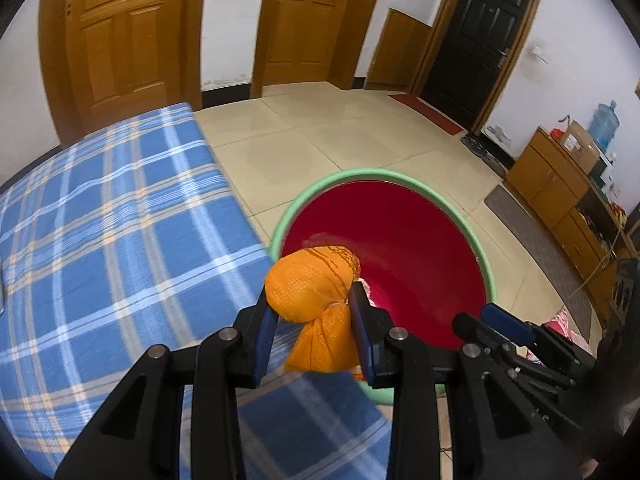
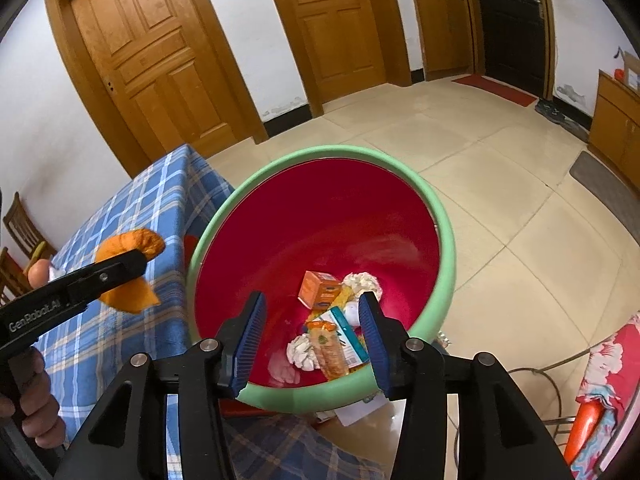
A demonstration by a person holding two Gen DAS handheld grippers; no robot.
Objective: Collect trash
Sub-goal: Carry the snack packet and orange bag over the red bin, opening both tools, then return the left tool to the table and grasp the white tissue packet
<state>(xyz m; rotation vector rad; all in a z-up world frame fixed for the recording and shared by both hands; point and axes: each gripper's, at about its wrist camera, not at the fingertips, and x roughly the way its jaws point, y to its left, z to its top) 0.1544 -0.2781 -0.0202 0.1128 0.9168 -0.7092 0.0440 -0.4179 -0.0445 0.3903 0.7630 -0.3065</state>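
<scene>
My left gripper (image 1: 314, 300) is shut on an orange mesh bundle (image 1: 312, 280), held over the table edge next to the bin; it also shows in the right wrist view (image 2: 128, 268). The bin (image 1: 486, 264) is red inside with a green rim (image 2: 444, 220). In it lie an orange box (image 2: 320, 290), a snack packet (image 2: 330, 348), a teal-edged carton (image 2: 346, 334) and white crumpled paper (image 2: 362, 282). My right gripper (image 2: 312, 332) is open and empty above the bin's near rim.
A table with a blue plaid cloth (image 1: 100, 240) stands left of the bin. Wooden doors (image 1: 120, 32) line the far wall. Low wooden cabinets (image 1: 556, 184) stand at right. A floral cushion and chair frame (image 2: 604, 364) sit at the right.
</scene>
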